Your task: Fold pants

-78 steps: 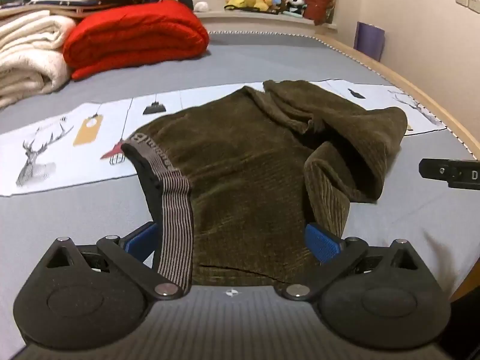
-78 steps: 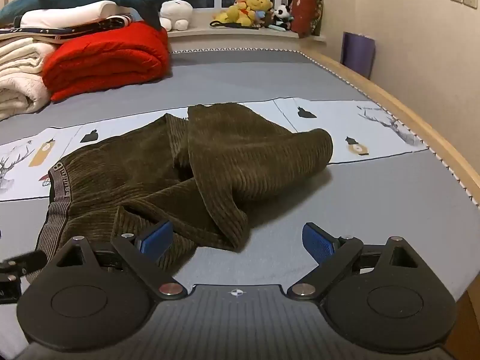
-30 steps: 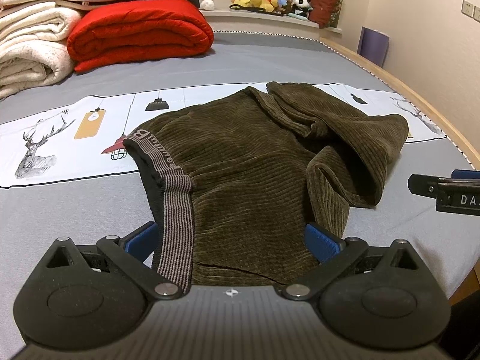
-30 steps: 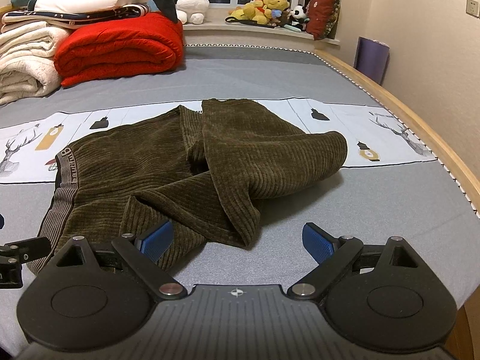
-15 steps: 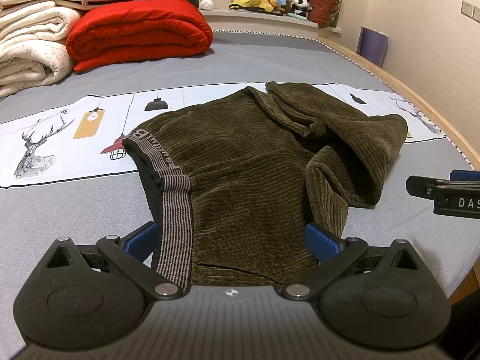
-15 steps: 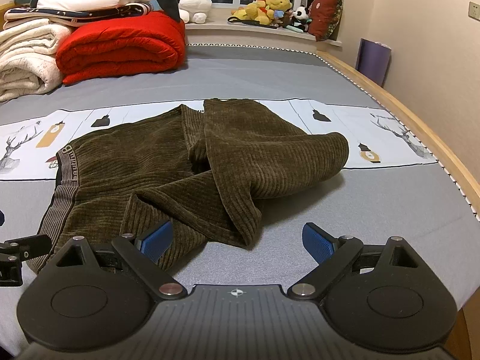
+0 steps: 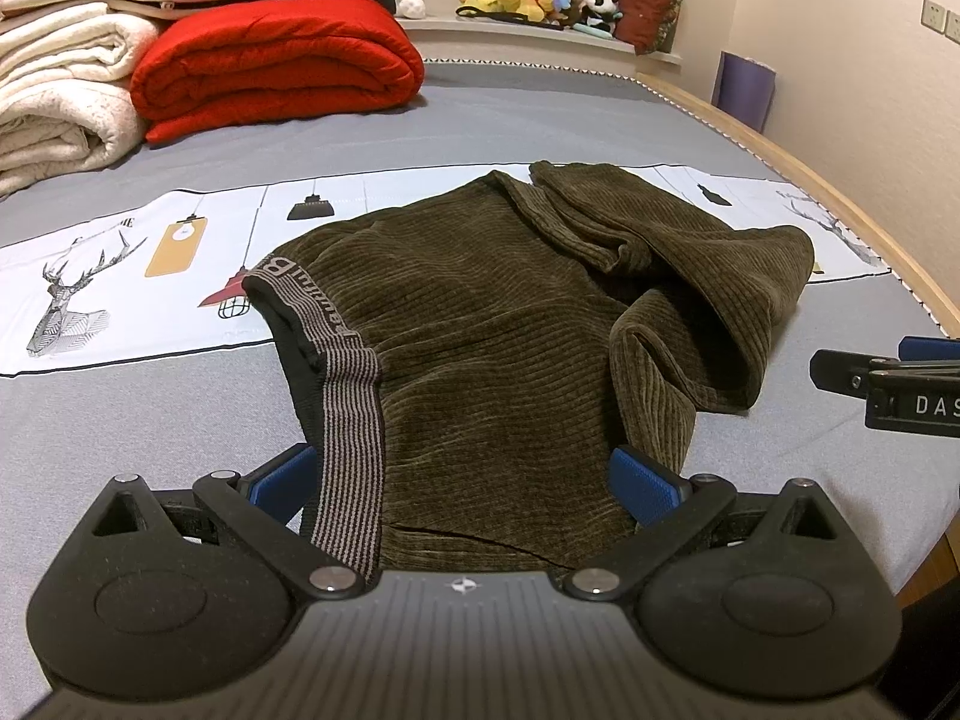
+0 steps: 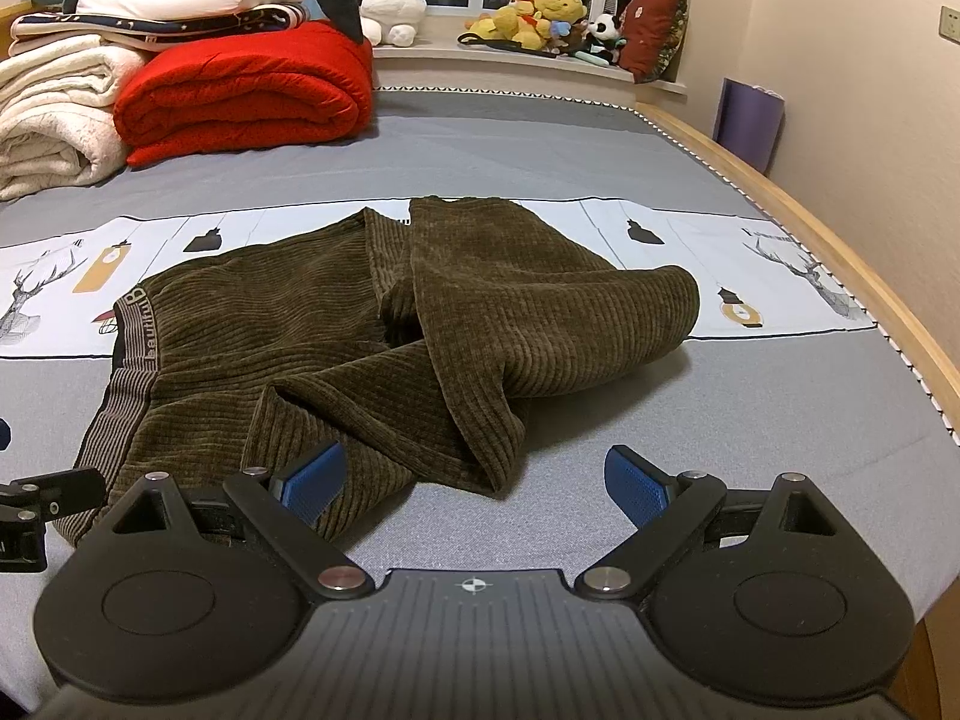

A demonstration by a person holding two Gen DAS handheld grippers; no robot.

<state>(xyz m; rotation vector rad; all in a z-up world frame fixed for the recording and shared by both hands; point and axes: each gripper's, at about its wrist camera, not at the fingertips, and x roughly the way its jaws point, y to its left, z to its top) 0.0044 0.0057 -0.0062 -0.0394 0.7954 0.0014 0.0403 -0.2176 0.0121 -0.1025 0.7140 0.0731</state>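
Both grippers, left gripper (image 7: 462, 483) and right gripper (image 8: 474, 483), gape empty at the bed's (image 8: 750, 420) near edge; grabbing one layer could bunch the rumpled pants (image 8: 384, 348) further.

White letters "DAS", cut off at the frame edge, stand on the black right gripper body (image 7: 912, 405). Lettering on the striped grey waistband (image 7: 312, 306) of the olive corduroy pants (image 7: 492, 348) starts with "B"; the rest is illegible.

We are in a home bedroom: a grey bed (image 8: 540, 144) fills the view, folded blankets (image 8: 246, 90) are stacked at its head, and plush toys (image 8: 540, 15) line the window sill (image 8: 480, 57).
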